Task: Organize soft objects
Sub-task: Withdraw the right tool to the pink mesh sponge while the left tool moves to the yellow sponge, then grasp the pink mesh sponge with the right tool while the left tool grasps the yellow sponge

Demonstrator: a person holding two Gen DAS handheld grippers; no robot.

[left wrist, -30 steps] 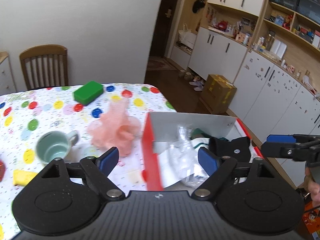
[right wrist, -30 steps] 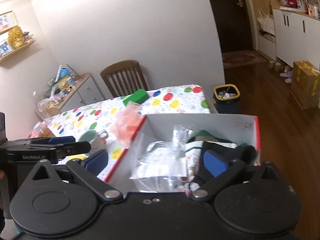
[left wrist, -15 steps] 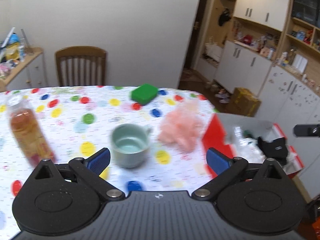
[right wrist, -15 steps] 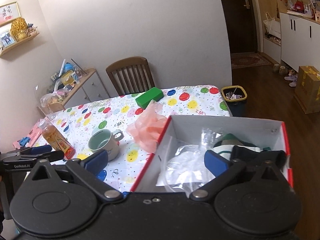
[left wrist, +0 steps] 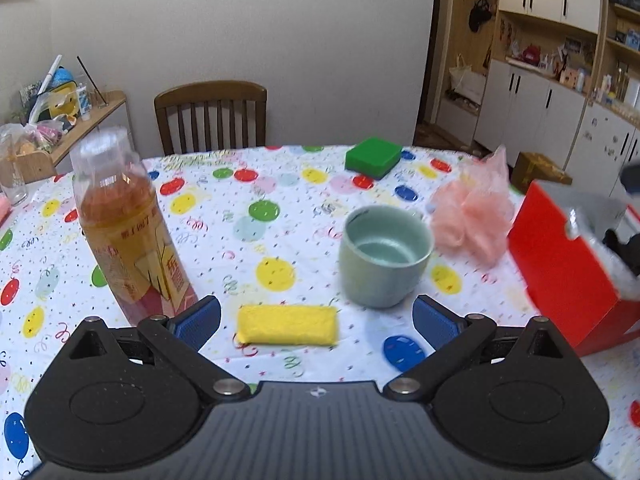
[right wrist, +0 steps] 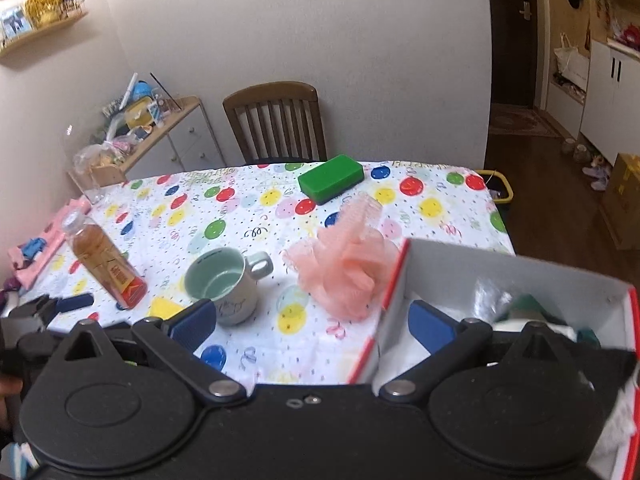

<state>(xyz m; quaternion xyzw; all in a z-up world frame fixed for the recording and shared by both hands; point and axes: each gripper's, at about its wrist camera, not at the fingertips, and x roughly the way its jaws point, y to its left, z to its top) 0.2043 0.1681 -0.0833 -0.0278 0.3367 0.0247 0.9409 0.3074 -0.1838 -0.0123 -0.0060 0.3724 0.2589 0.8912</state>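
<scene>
A yellow sponge point(left wrist: 287, 325) lies flat on the dotted tablecloth, directly between the wide-open fingers of my left gripper point(left wrist: 316, 322). A pink mesh bath puff point(left wrist: 472, 216) point(right wrist: 344, 272) rests beside the red box point(left wrist: 560, 256) point(right wrist: 436, 268), which holds a clear plastic bag and dark fabric items. A green sponge point(left wrist: 374, 157) point(right wrist: 331, 178) sits near the table's far edge. My right gripper point(right wrist: 312, 326) is open and empty above the box's left wall, with the left gripper point(right wrist: 60, 306) visible low at the left.
A pale green mug point(left wrist: 384, 256) point(right wrist: 224, 284) stands between the yellow sponge and the puff. A tea bottle point(left wrist: 128, 228) point(right wrist: 104, 260) stands at the left. A wooden chair point(left wrist: 211, 116) is behind the table. Pink cloth point(right wrist: 36, 252) lies at the far left edge.
The left gripper has swung left from the box across the table and now frames the yellow sponge. The right gripper has pulled back and up from the box. Both stayed open.
</scene>
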